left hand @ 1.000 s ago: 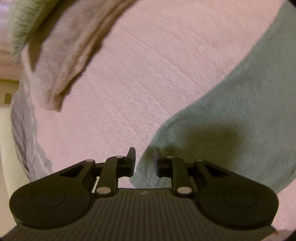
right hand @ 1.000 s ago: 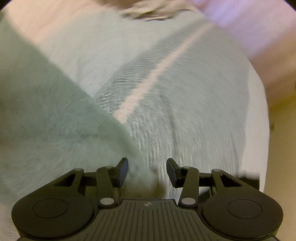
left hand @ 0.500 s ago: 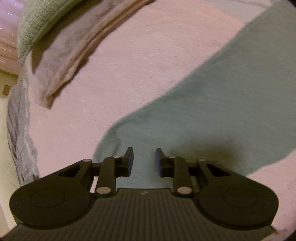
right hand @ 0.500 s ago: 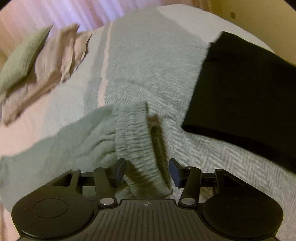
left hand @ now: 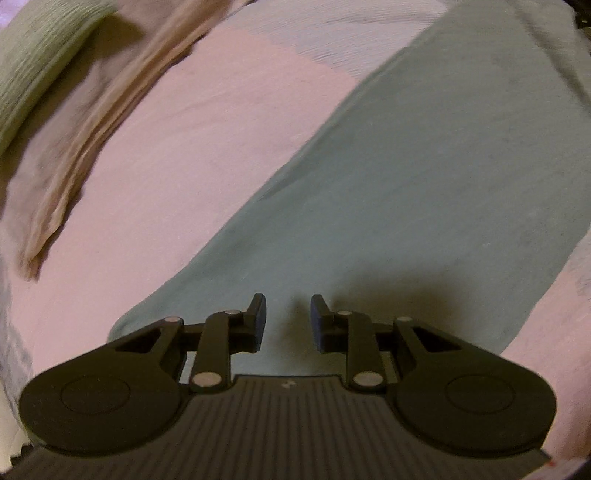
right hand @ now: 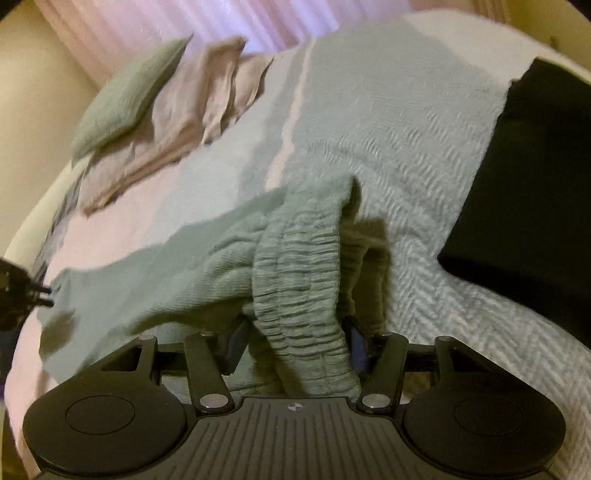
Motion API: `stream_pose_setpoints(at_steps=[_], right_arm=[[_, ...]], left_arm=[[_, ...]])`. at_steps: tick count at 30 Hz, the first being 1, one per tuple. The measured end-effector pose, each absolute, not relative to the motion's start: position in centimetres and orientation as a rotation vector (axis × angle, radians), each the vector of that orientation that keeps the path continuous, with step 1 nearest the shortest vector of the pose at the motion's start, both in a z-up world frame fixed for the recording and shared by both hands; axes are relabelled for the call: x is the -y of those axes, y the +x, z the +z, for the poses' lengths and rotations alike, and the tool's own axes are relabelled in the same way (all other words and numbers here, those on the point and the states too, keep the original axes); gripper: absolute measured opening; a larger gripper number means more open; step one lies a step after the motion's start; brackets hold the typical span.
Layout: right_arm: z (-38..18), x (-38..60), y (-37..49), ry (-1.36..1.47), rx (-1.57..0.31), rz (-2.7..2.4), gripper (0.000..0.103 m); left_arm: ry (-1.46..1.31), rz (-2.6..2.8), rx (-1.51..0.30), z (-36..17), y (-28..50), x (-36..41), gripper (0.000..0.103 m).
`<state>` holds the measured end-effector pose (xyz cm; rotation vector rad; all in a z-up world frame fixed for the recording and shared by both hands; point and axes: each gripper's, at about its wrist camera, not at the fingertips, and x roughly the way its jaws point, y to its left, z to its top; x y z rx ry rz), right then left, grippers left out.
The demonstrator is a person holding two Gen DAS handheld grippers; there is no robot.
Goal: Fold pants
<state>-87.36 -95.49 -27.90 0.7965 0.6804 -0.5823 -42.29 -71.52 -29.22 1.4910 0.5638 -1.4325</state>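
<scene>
The bed (right hand: 424, 155) carries green pants (right hand: 192, 266), a black folded garment (right hand: 535, 192), and pillows (right hand: 147, 99).

A wide bed (right hand: 424, 122) fills both views, its cover split into zones: a pale pink field (left hand: 177, 155) on one side, a light blue-green band beside it, then a thin pink stripe (right hand: 291, 110) running toward the head, then a grey-green herringbone weave (right hand: 413, 155). At the head lie a sage green cushion (right hand: 129, 96) and, just beside it, beige pillows (right hand: 192, 122), partly overlapping. Behind them hang pinkish-white pleated curtains (right hand: 229, 26), glowing faintly violet. A cream-yellow wall (right hand: 33, 110) stands at the far left. A folded black cloth (right hand: 535, 192) rests on the herringbone part, near the bed's right edge. Light is warm and dim, throwing soft shadows
</scene>
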Motion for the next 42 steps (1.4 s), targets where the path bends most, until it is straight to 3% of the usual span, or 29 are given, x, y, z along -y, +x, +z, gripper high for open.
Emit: stream_pose_setpoints(at_steps=[3, 4, 11, 15, 18, 20, 23, 33, 36, 38, 42], right_arm=[[-26.0, 95.1, -87.4, 0.769, -0.744, -0.566, 0.013], [-25.0, 94.3, -87.3, 0.732, -0.783, -0.563, 0.008], [-22.8, 92.4, -87.6, 0.717, -0.878, -0.552, 0.005], [-28.1, 94.8, -90.5, 0.901, -0.893, -0.595, 0.008], [-29.0, 94.8, -90.6, 0.926, -0.864, -0.628, 0.015], [-28.3, 94.2, -90.6, 0.912, -0.872, -0.672, 0.035], [-26.2, 93.1, -90.4, 0.845, -0.887, -0.747, 0.051], [-20.7, 85.6, -80.5, 0.496, -0.865, -0.810, 0.052], [-21.2, 82.8, -74.7, 0.467, -0.882, -0.696, 0.053], [-21.7, 80.4, -70.5, 0.467, -0.894, -0.644, 0.055], [-23.2, 74.9, -62.4, 0.432, -0.922, -0.558, 0.056]], left_arm=[[1.506, -1.473, -0.556, -29.4, -44.4, 72.3, 0.023], [1.508, -1.484, -0.551, -29.4, -45.0, 72.6, 0.023], [1.530, -1.510, -0.535, -29.5, -46.7, 74.6, 0.023], [1.542, -1.523, -0.523, -29.4, -47.3, 75.2, 0.023], [1.528, -1.517, -0.532, -29.2, -47.1, 75.2, 0.023], [1.509, -1.507, -0.538, -28.7, -46.4, 74.7, 0.023], [1.484, -1.464, -0.559, -28.3, -44.9, 73.4, 0.024], [1.314, -1.259, -0.685, -28.0, -34.6, 64.8, 0.025], [1.290, -1.224, -0.682, -27.7, -31.1, 61.5, 0.033], [1.295, -1.225, -0.649, -27.9, -28.5, 59.2, 0.039], [1.372, -1.288, -0.480, -28.9, -23.8, 55.9, 0.040]])
